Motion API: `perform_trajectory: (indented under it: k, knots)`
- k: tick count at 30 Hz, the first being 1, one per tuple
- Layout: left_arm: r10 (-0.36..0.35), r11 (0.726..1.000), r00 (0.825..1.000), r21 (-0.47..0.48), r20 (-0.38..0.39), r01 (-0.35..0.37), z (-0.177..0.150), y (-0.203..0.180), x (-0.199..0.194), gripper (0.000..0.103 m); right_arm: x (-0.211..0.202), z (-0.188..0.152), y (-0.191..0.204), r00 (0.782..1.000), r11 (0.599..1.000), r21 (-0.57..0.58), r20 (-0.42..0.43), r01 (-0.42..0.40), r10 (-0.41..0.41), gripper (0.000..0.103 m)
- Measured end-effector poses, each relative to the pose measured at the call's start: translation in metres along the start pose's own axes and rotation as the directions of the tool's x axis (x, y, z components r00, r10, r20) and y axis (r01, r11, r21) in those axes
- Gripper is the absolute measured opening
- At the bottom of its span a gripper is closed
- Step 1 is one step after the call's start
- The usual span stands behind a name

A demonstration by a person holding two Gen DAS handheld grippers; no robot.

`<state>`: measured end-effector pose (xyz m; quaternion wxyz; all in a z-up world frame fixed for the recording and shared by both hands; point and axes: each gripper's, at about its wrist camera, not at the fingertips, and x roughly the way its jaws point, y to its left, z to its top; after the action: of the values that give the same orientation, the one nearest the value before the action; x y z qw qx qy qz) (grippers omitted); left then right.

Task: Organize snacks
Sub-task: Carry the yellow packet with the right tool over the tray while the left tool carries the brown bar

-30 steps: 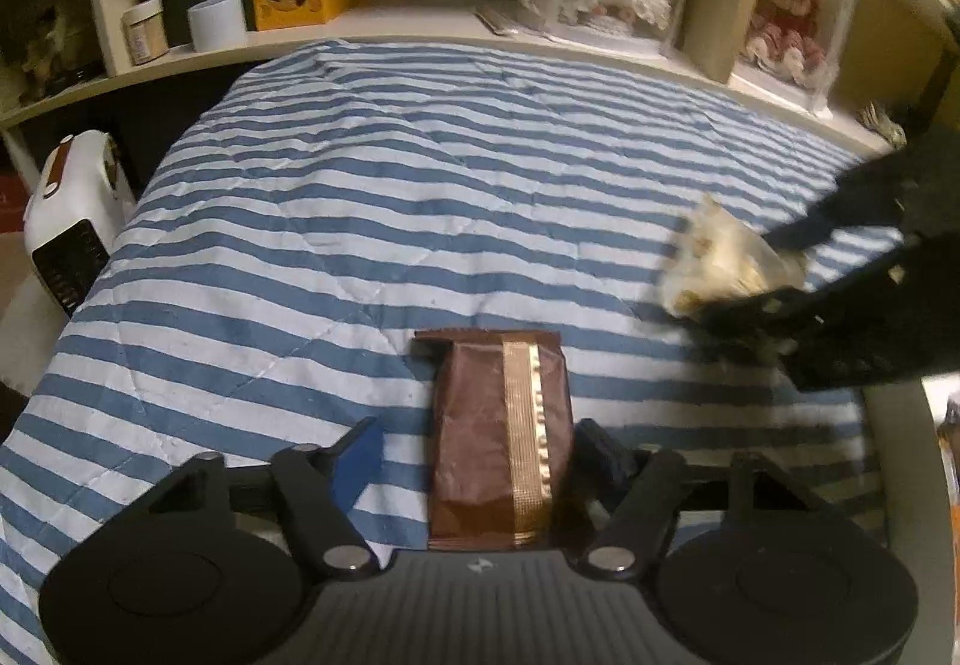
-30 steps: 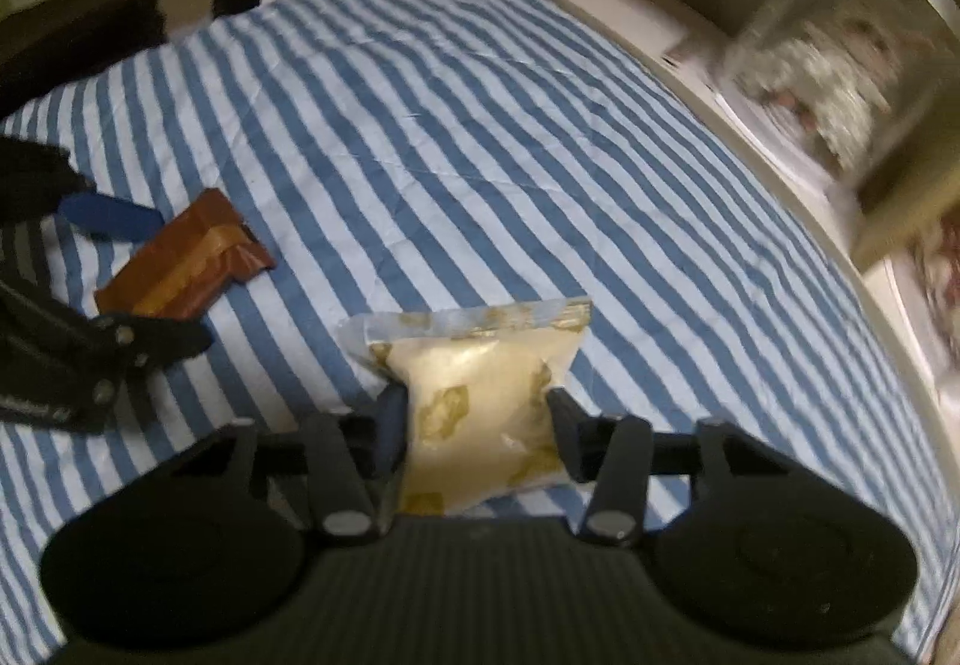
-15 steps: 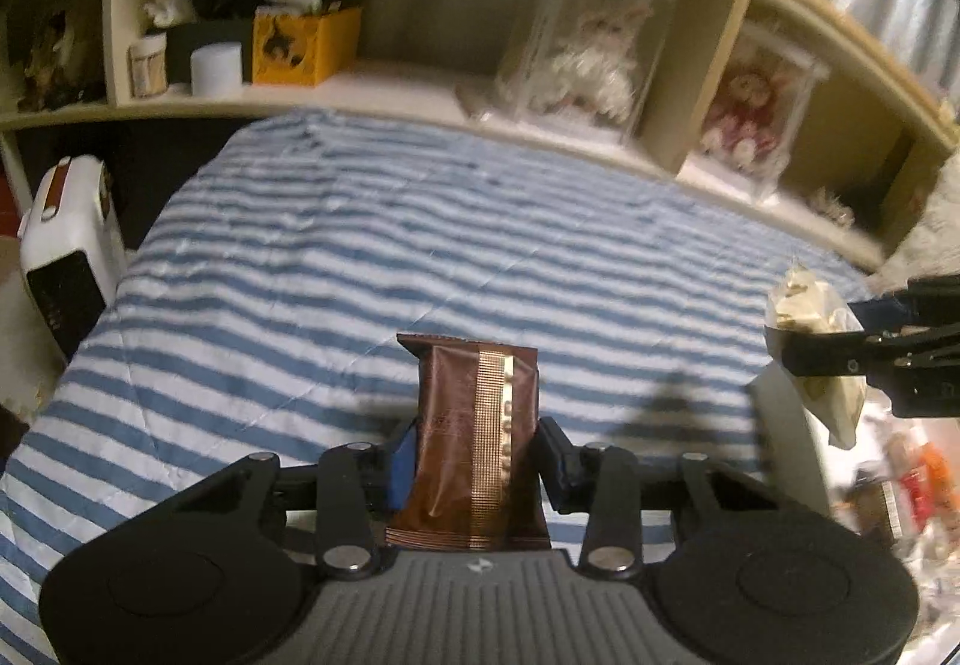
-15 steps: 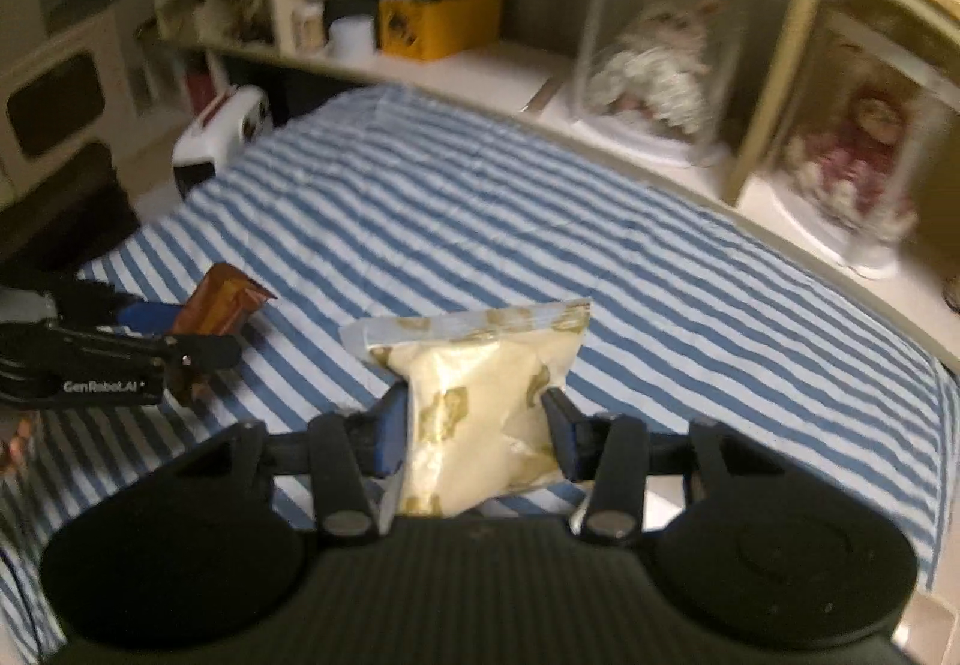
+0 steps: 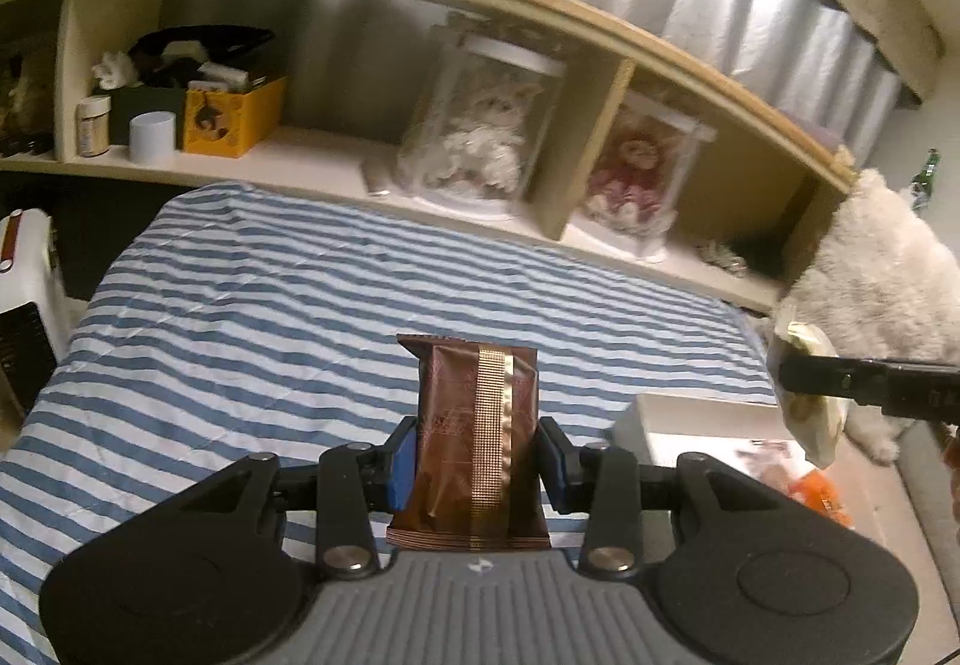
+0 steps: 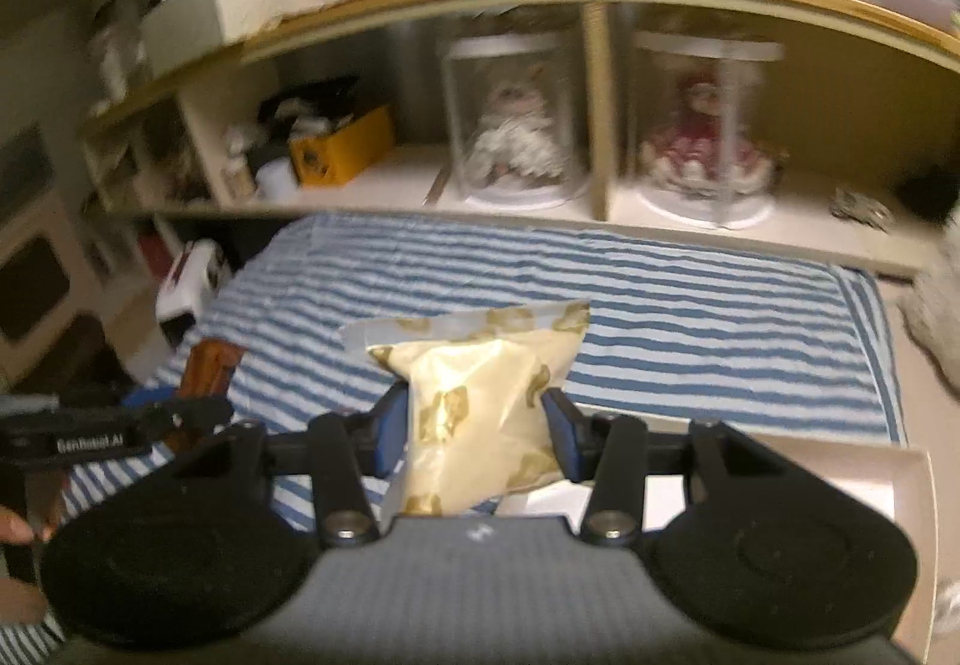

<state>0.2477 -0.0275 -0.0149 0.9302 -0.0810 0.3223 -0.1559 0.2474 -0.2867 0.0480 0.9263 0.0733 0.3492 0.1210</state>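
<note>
**Two packets held above the bed, white box at lower right**

At the bottom centre of the left wrist view, the left gripper has its jaws closed on a brown snack packet with a gold strip down its middle; the packet stands upright between the blue pads, clear of the striped bedspread behind it. At the bottom centre of the right wrist view, the right gripper has its jaws clamped on a cream snack packet printed with gold patches, its sealed end pointing up and away.

Just right of the left gripper, in the lower right of that view, sits a white box, open at the top; inside it lie blurred orange and pale wrappers, too smeared to name. The same box shows as a pale rim at the lower right of the right wrist view, below the cream packet.

Beyond the bedspread a wooden shelf runs across the frame; its left compartment holds a yellow box with dark items heaped on it, a white cup and a small jar; the middle and right compartments each hold a clear case, one with a white-dressed doll, one with a red-dressed doll. A white plush toy sits at the right edge.
</note>
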Motion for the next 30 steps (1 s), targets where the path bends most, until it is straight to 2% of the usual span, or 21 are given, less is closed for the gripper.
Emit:
perform_trajectory:
  k: [8,13,21,30]
  knots:
    - [-0.082,0.997,0.996,0.0,0.025,0.082,-0.003,-0.019,-0.012,0.043,-0.03,-0.028,-0.03,0.995,0.986,0.162,0.089,0.025,-0.04,0.054]
    - [-0.111,0.994,0.993,0.005,0.04,0.111,-0.006,-0.03,-0.015,0.043,-0.031,-0.048,-0.052,0.989,0.97,0.24,0.131,0.033,-0.067,0.054]
    - [-0.155,0.988,0.987,0.002,0.033,0.155,-0.008,-0.05,-0.006,0.043,-0.016,-0.056,-0.076,0.986,0.96,0.276,0.142,0.043,-0.085,0.054]
    - [-0.191,0.981,0.981,0.025,-0.036,0.192,-0.01,-0.084,0.031,0.043,0.011,-0.066,-0.102,0.989,0.93,0.362,0.103,0.059,-0.102,0.054]
